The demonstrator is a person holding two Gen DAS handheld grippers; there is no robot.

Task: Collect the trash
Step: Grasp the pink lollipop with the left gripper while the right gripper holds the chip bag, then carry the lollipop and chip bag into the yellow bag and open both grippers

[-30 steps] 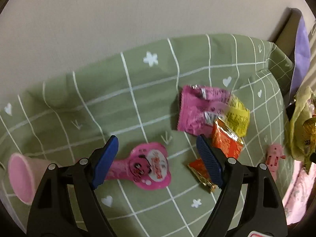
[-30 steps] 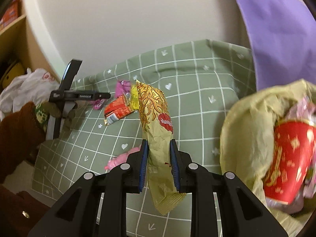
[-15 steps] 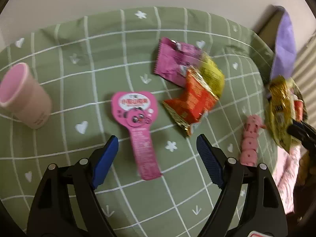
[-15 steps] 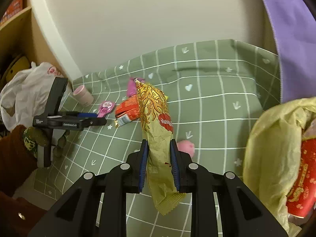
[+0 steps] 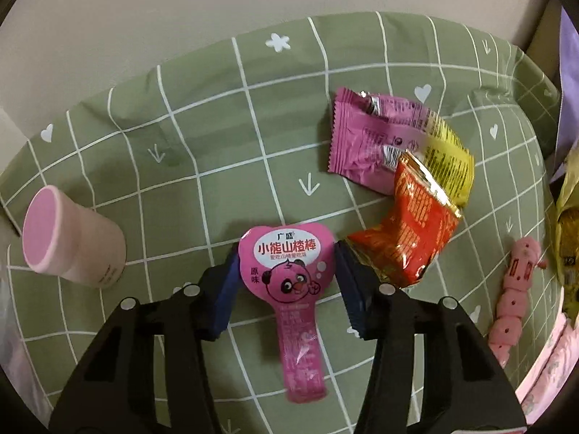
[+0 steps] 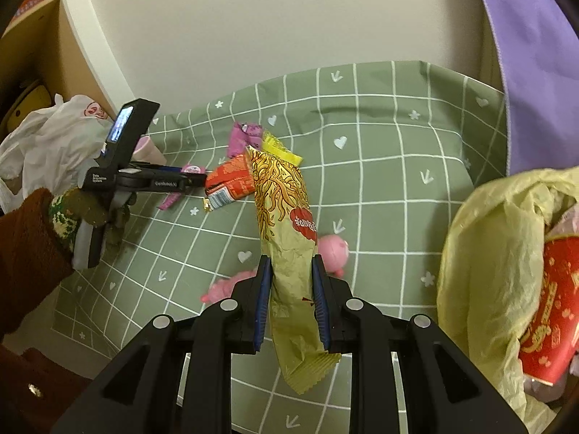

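Observation:
A pink lollipop-shaped wrapper (image 5: 286,271) with a cartoon face lies flat on the green checked cloth (image 5: 217,126). My left gripper (image 5: 287,256) straddles its wide head. Its jaws are closing, and the blue pads stand at the head's two edges without creasing it. Just right of it lie a red wrapper (image 5: 409,231) and a purple-and-yellow wrapper (image 5: 380,137). My right gripper (image 6: 289,289) is shut on a long gold noodle wrapper (image 6: 286,217), held upright above the cloth. The right wrist view also shows the left gripper (image 6: 195,181) low over the cloth.
A pink cup (image 5: 72,242) stands left of the left gripper. A pink toy (image 5: 514,296) lies at the cloth's right edge. A yellow-green bag (image 6: 488,253) holding a red cup (image 6: 550,307) sits far right. A white plastic bag (image 6: 47,144) and a brown sleeve (image 6: 25,246) are at left.
The left gripper came down and forward over the pink wrapper, and its jaws narrowed around the head. The right gripper drifted slightly with the gold wrapper still clamped.

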